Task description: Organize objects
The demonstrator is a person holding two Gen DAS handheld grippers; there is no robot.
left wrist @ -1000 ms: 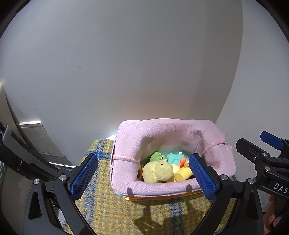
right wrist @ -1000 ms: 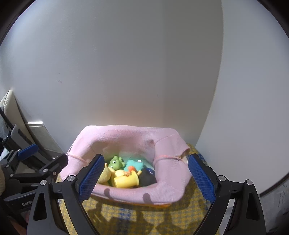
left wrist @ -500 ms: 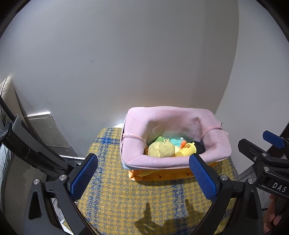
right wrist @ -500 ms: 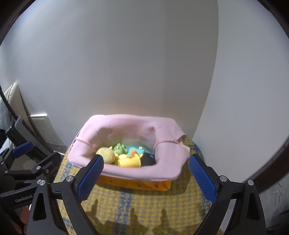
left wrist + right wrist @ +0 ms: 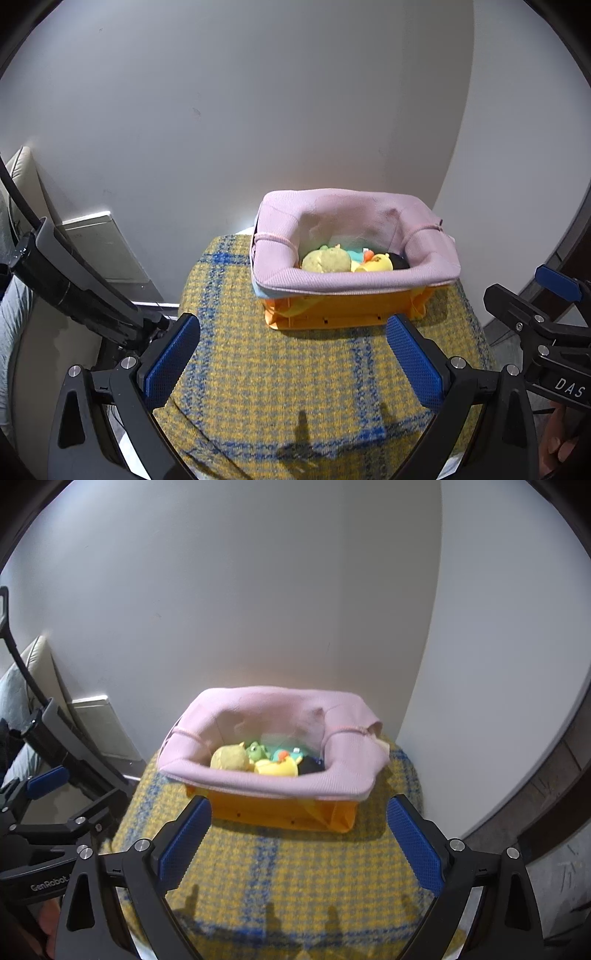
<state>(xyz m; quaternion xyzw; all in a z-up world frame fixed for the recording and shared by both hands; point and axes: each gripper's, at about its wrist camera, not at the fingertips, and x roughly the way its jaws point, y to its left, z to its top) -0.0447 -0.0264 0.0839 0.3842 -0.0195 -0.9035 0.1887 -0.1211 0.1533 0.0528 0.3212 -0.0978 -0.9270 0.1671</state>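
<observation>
An orange basket (image 5: 343,308) with a pink fabric liner (image 5: 354,284) stands at the back of a round stool with a yellow and blue plaid cover (image 5: 295,376). Inside lie several soft toys: a pale yellow plush (image 5: 327,259), a yellow duck (image 5: 376,264), a green frog (image 5: 256,751), a teal toy (image 5: 284,755) and something black (image 5: 312,764). My left gripper (image 5: 293,362) is open and empty, in front of the basket. My right gripper (image 5: 299,843) is open and empty too, also short of the basket (image 5: 280,810).
A grey-white wall (image 5: 258,110) rises right behind the stool. A flat white panel (image 5: 99,251) leans against it at the left, beside a beige cushion (image 5: 18,173). The right gripper shows in the left wrist view (image 5: 546,317), and the left gripper in the right wrist view (image 5: 48,812).
Both grippers have drawn back from the basket, which now looks smaller and farther away. More of the plaid stool top shows in front. Both stayed open.
</observation>
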